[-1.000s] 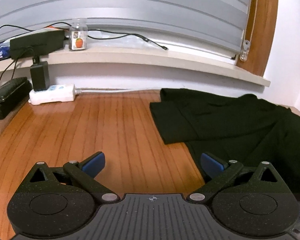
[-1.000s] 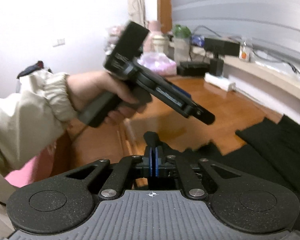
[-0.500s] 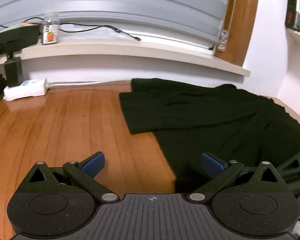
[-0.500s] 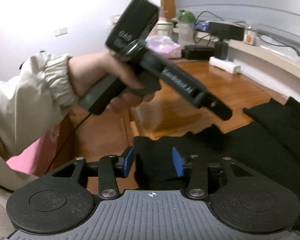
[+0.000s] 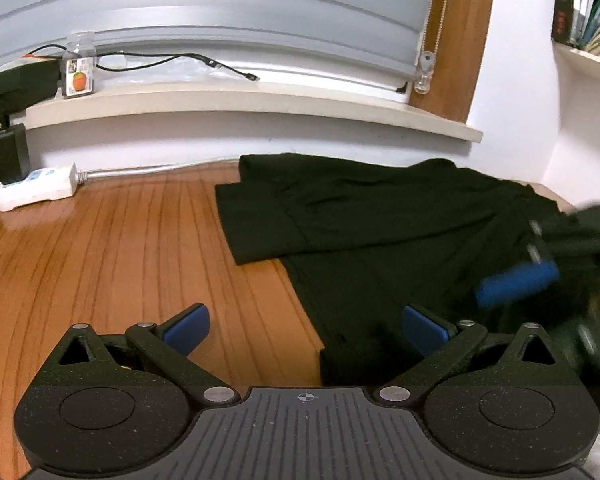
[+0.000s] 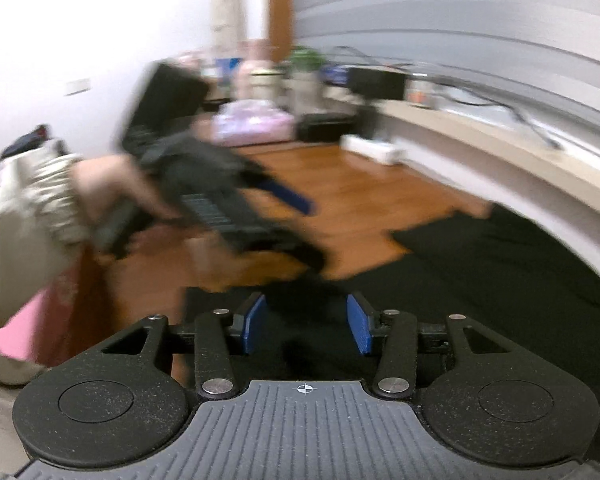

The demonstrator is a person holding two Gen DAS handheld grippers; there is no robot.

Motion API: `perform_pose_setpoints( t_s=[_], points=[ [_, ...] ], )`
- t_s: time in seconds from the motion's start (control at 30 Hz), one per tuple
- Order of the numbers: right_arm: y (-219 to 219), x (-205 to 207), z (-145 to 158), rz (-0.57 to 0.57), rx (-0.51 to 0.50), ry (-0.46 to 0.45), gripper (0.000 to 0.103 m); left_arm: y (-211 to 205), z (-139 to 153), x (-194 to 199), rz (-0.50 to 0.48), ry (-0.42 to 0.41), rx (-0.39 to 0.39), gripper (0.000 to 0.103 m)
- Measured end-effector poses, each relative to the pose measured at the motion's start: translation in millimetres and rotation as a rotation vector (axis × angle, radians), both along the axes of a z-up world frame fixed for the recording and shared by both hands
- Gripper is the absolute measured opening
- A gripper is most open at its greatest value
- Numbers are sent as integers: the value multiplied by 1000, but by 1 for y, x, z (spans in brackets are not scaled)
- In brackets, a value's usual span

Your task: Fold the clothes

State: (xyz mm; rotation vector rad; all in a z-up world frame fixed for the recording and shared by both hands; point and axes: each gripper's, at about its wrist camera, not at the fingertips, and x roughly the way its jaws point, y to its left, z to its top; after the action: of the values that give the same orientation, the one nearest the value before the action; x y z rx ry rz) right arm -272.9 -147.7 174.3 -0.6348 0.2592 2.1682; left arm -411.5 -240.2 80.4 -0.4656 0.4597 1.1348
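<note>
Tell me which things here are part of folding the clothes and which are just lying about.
Part of the job:
- black garment, spread on the wooden table
- left gripper, jaws open
- right gripper, jaws open

Just lying about:
- white power strip
- small jar on the sill
- loose cable
- books on the shelf
</note>
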Motion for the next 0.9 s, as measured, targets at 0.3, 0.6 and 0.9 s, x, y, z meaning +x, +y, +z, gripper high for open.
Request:
perform_pose_setpoints(
  t_s=[0.3, 0.6, 0.9],
  points=[
    [109, 22, -23, -189, -46, -129, 45, 4, 1, 8, -23, -1, 9, 103],
    [121, 16, -41, -160, -108, -94, 26, 18, -2, 12, -33, -26, 5, 103],
    [95, 81, -1, -295, 105, -64, 2, 38, 8, 32, -64, -33, 17, 103]
  ],
)
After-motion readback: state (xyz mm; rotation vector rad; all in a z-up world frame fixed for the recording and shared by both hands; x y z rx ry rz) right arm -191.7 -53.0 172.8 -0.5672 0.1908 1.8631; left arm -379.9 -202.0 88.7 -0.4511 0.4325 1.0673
